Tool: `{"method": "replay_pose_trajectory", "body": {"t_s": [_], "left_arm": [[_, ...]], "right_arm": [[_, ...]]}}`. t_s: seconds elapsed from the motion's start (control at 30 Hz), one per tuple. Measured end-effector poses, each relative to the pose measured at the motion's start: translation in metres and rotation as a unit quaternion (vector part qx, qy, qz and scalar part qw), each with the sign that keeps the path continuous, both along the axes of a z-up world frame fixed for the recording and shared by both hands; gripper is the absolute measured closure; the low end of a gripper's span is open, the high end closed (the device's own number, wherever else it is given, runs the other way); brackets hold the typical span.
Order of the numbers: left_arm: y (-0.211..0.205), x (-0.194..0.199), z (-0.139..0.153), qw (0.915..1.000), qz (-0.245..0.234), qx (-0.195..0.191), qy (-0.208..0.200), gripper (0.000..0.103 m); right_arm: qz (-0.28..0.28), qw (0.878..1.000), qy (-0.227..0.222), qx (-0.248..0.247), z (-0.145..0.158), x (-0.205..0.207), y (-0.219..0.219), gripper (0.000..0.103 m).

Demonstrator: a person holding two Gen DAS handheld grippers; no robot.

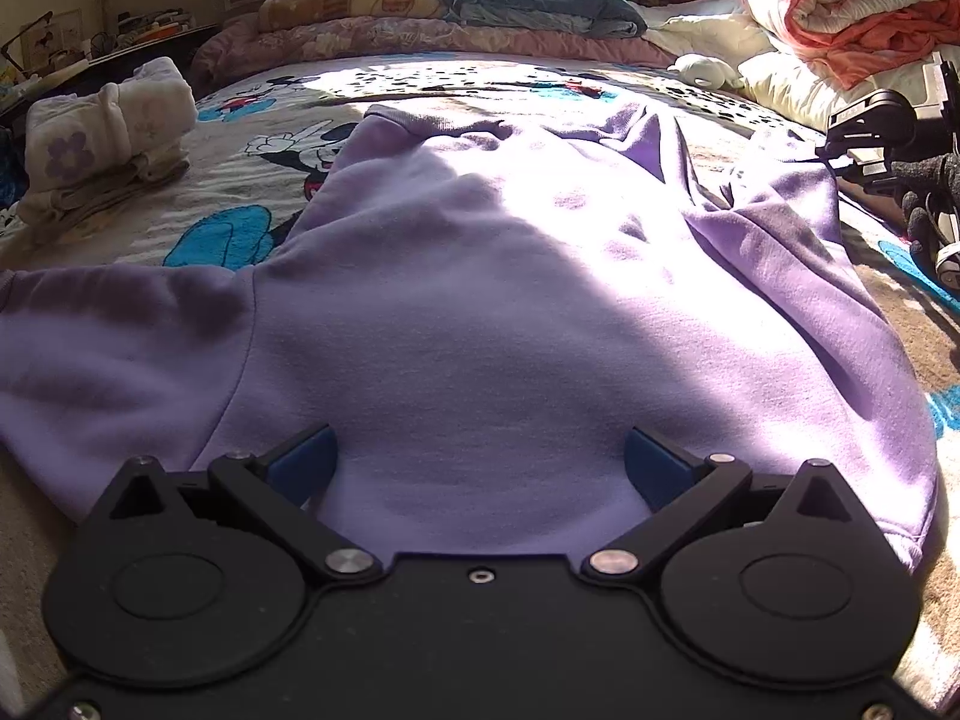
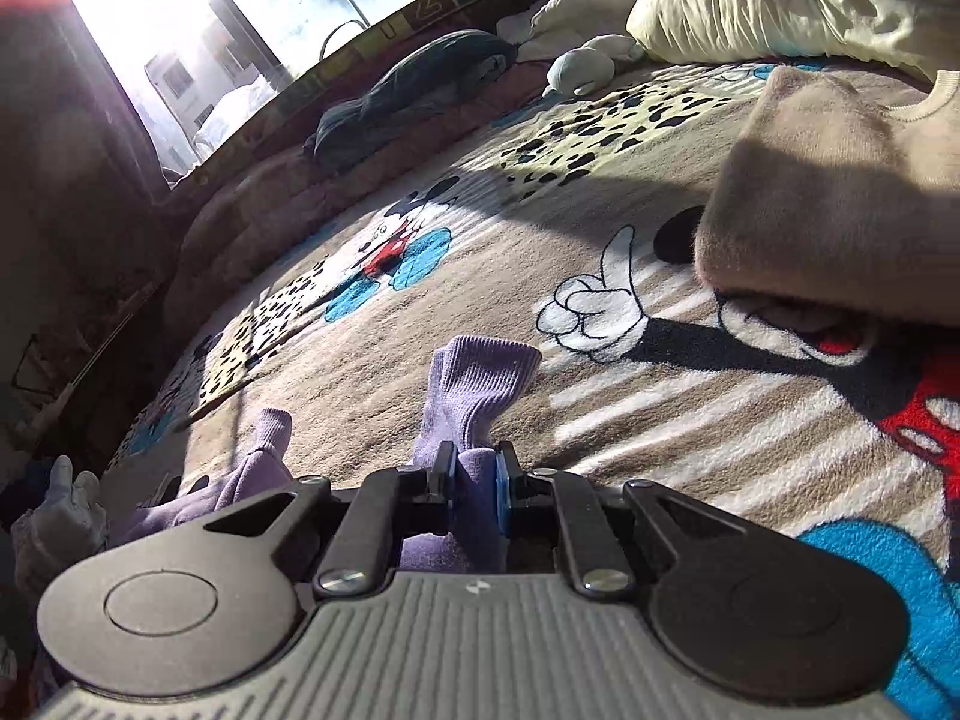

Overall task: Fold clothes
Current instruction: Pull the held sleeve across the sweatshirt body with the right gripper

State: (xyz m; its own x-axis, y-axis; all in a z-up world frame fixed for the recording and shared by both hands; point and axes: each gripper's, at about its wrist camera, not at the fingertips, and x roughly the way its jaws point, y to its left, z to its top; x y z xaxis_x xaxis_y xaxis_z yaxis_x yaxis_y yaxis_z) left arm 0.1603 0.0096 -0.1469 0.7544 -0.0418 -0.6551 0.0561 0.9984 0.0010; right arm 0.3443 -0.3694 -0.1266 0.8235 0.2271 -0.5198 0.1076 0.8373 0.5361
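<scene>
A lilac sweatshirt (image 1: 480, 276) lies spread on the cartoon-print blanket (image 1: 258, 144), its left sleeve stretched out to the left and its right sleeve folded in over the body. My left gripper (image 1: 480, 459) is open, its blue fingertips (image 1: 303, 459) resting on the near edge of the sweatshirt. In the right wrist view my right gripper (image 2: 474, 471) is shut on the ribbed lilac sleeve cuff (image 2: 480, 378), held just above the blanket (image 2: 660, 432). The right gripper (image 1: 870, 138) also shows at the right edge of the left wrist view.
A folded white garment with purple flowers (image 1: 108, 132) sits at the left. A beige sweater (image 2: 840, 192) lies at the right. Pillows and rolled quilts (image 1: 852, 12) line the bed's far side, with a small plush toy (image 2: 582, 69). A gloved hand (image 2: 66, 516) shows low left.
</scene>
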Motion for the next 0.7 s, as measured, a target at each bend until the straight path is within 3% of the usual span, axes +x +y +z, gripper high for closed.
{"method": "replay_pose_trajectory", "body": {"t_s": [0.33, 0.7], "left_arm": [[-0.002, 0.0, -0.002, 1.0, 0.0, 0.005, -0.003, 0.0], [-0.006, -0.001, -0.004, 0.9998, 0.004, 0.014, -0.012, 0.0]], "right_arm": [[-0.072, 0.997, -0.01, 0.008, 0.02, -0.064, -0.049, 0.089], [-0.164, 0.986, 0.015, 0.033, 0.008, -0.151, -0.111, 0.089]]}}
